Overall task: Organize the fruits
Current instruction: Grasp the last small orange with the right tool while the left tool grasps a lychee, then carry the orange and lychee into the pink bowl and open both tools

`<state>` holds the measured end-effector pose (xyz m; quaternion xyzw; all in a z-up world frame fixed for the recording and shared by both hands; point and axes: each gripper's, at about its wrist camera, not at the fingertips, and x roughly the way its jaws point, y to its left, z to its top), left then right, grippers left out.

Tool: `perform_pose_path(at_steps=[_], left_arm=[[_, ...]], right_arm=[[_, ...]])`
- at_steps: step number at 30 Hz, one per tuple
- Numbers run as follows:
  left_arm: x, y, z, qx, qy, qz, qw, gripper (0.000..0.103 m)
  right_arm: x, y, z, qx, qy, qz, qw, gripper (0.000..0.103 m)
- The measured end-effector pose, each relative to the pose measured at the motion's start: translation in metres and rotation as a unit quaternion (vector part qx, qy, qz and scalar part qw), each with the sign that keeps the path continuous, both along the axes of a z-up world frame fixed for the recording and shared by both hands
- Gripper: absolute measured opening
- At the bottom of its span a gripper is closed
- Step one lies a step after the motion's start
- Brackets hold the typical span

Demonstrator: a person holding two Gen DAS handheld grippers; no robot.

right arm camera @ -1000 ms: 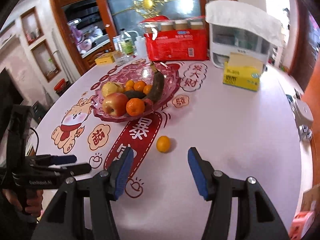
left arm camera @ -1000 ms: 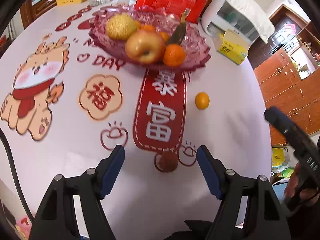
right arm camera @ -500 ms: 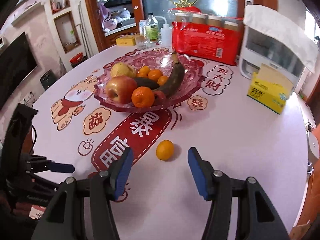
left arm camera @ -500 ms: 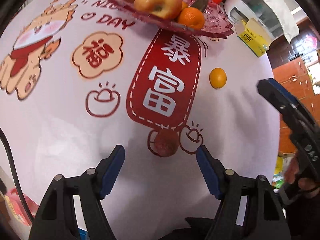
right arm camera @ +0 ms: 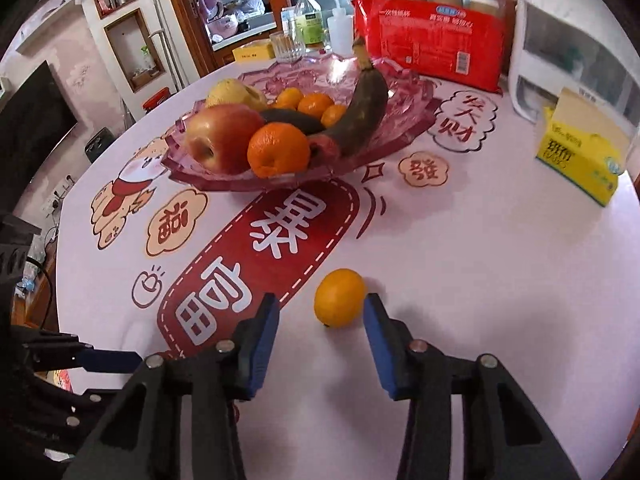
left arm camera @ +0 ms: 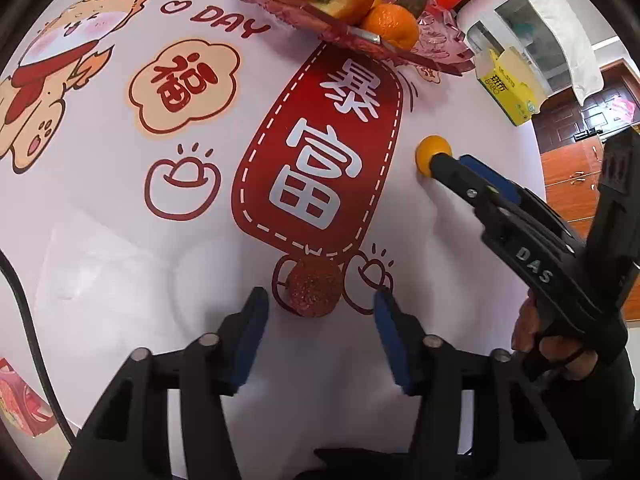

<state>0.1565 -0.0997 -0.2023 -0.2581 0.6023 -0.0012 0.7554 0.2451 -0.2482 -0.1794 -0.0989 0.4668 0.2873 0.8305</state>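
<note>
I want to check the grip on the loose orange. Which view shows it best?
The right wrist view: the orange lies whole, just ahead of the right gripper. In the left wrist view the orange is partly hidden behind that gripper's finger.

Open counter [right arm camera: 460,264] lies to the right of the loose orange [right arm camera: 339,298] and before the red lychee [left arm camera: 314,292]. The pink fruit bowl [right arm camera: 404,128], heaped with fruit, blocks the far side. A yellow tissue box [right arm camera: 580,156] and white appliance [right arm camera: 568,52] close the far right; a red package [right arm camera: 436,56] stands behind the bowl.
</note>
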Motion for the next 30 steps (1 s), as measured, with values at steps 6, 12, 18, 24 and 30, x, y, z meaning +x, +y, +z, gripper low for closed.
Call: perform_pose_path(at_steps=[6,12,18,24,30], left_arm=[[0.009,-0.004,-0.003,0.003,0.007,0.0,1.0,0.044],[0.016,-0.006,-0.006,0.005,0.016,-0.002,0.9999,0.029],[0.02,-0.014,-0.006,0.004,0.008,-0.015,0.9999,0.028],[0.022,-0.009,-0.005,0.013,0.005,-0.012,0.9998,0.028],[0.024,0.002,0.01,0.027,-0.008,-0.016,0.9995,0.028]], right_arm=[[0.007,0.004,-0.01,-0.01,0.003,-0.005,1.0,0.038],[0.013,0.007,-0.014,-0.017,0.011,0.001,1.0,0.032],[0.015,0.007,-0.018,-0.016,0.018,0.003,1.0,0.03],[0.013,0.005,-0.018,-0.008,0.031,0.003,0.999,0.029],[0.003,0.001,-0.016,0.0,0.046,-0.025,0.999,0.029]])
